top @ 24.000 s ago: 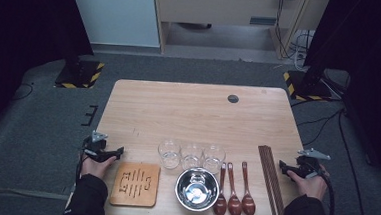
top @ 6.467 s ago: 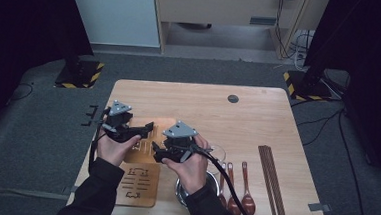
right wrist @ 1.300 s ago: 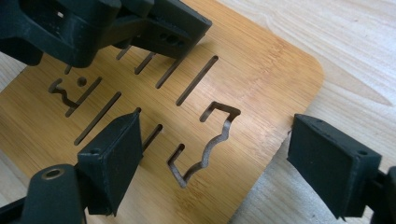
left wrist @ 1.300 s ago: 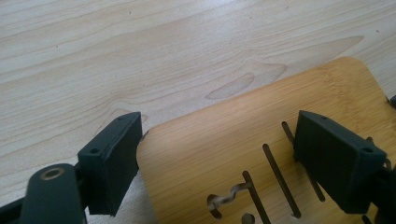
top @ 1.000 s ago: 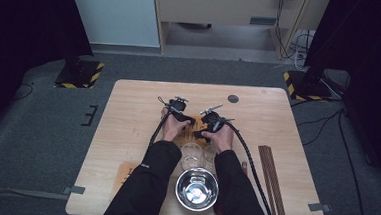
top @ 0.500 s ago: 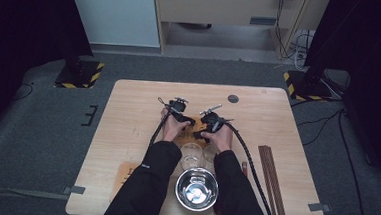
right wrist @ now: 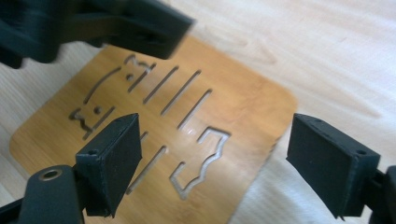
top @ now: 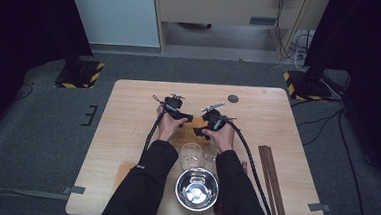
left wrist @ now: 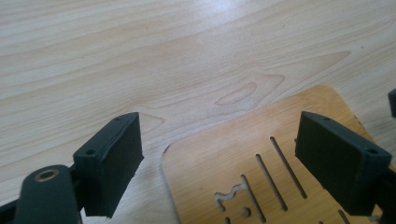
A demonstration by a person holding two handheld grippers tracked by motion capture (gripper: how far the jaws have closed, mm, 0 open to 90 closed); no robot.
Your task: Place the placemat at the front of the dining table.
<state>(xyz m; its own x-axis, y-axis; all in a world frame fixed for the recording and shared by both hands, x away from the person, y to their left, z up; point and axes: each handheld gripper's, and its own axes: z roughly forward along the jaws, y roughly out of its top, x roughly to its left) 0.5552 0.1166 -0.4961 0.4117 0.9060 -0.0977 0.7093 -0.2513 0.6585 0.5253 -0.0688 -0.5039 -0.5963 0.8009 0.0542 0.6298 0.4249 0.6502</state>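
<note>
Lying flat on the bench, near its middle, a slotted bamboo mat is seen between the two tools. The left tool is held open, with one corner of the mat framed between its jaws; no pad is seen pressing on the wood. The right tool is likewise open, its jaws standing wide over the opposite end of the mat, and part of the left tool is seen across the top of the right gripper view. In the high view, the left tool and the right tool are pointed toward each other, close together.

Several risks are judged from this. If the mat is to be lifted, its thin, flat edge offers little to bite on; a jaw could slide over the top, or the mat could be pushed across the smooth bench instead of being caught. A grip taken at one corner alone could let the mat pivot and droop. With the tools so near each other, a collision between them is possible if either is advanced. Behind the hands, two drinking glasses and a steel bowl are standing close to the forearms, so a glass could be knocked over by a sleeve or a trailing cable when the arms are drawn back.
</note>
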